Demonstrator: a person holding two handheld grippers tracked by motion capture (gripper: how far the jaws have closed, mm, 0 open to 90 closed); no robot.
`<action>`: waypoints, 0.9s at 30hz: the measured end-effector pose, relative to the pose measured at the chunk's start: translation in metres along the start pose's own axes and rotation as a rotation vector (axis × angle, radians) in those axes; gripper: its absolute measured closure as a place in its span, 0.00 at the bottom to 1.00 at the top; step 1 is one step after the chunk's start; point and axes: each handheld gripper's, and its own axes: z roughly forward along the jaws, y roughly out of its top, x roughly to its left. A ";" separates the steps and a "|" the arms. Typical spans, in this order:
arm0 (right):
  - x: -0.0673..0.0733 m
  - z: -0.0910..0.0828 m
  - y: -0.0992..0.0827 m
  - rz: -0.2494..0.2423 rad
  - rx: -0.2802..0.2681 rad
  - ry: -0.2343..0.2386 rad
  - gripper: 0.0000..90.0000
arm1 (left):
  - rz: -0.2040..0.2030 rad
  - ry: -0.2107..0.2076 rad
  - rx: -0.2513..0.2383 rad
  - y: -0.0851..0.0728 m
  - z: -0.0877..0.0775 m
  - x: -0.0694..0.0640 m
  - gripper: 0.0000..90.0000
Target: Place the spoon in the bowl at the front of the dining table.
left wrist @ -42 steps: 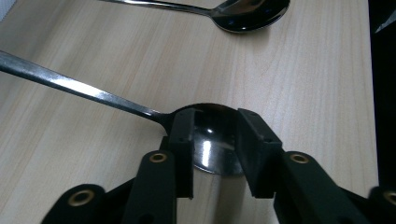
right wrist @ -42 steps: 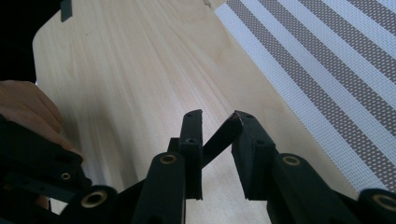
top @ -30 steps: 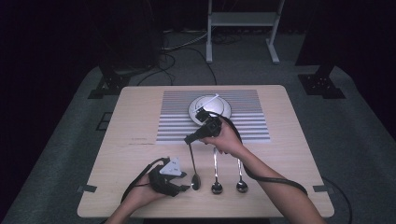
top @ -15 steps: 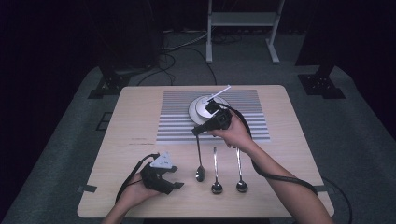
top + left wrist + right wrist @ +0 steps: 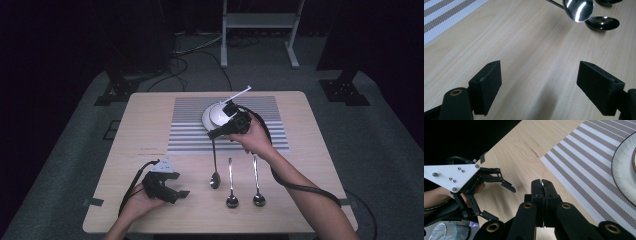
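Observation:
My right gripper [image 5: 214, 134] is shut on the handle of a metal spoon [image 5: 214, 167], which hangs bowl-down over the wood between the striped placemat [image 5: 190, 131] and the front edge. In the right gripper view the jaws [image 5: 541, 185] are pressed together on the thin handle. Two more spoons [image 5: 230, 186] [image 5: 257, 184] lie side by side to its right. My left gripper [image 5: 176, 193] rests open near the front left, nothing between its jaws. The left gripper view has the hanging spoon bowl [image 5: 578, 9] ahead and a lying spoon [image 5: 602, 23] behind it.
A white plate [image 5: 212, 115] holding a bowl and a white stick sits on the placemat just behind my right hand. The plate's rim [image 5: 621, 167] lies to the right of the shut jaws. A metal stand [image 5: 257, 22] is on the floor beyond the table.
My right gripper has raised the spoon's handle end and carried it back toward the plate. The left gripper has drawn slightly left, still open.

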 end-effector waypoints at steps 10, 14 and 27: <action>-0.004 -0.007 0.012 0.005 -0.030 -0.024 0.99 | -0.036 0.019 -0.005 -0.002 -0.001 0.005 0.15; -0.005 -0.009 0.016 0.005 -0.036 -0.032 0.99 | -0.043 0.027 -0.006 -0.002 -0.002 0.006 0.12; -0.014 -0.014 0.025 0.034 -0.064 -0.056 0.99 | -0.055 0.024 -0.006 -0.003 -0.001 0.009 0.11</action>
